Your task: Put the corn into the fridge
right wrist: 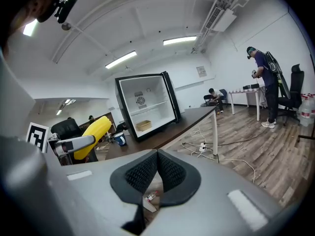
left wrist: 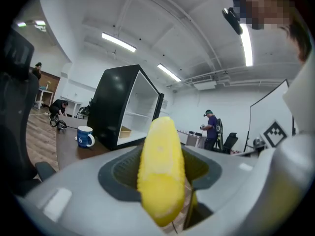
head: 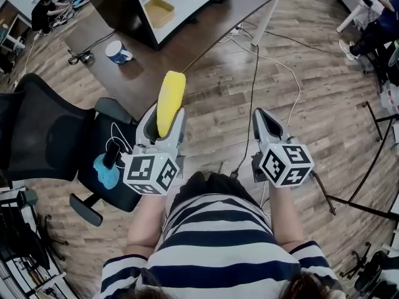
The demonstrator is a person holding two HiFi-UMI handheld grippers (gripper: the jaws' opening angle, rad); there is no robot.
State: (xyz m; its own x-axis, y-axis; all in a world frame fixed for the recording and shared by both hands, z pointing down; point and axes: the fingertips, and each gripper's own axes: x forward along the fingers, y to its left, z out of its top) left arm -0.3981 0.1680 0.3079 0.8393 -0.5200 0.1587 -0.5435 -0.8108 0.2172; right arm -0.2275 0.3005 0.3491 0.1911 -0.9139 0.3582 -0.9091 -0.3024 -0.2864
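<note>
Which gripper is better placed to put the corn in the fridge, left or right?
Left. The left gripper is shut on the corn, with the open fridge ahead of it. The right gripper is shut and empty.

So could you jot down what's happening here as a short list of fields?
left gripper: shut on the corn
right gripper: shut, empty
fridge: open, standing on the table
inside fridge: a small tan tray
mug: blue, on the table beside the fridge
stage: corn not yet in the fridge
</note>
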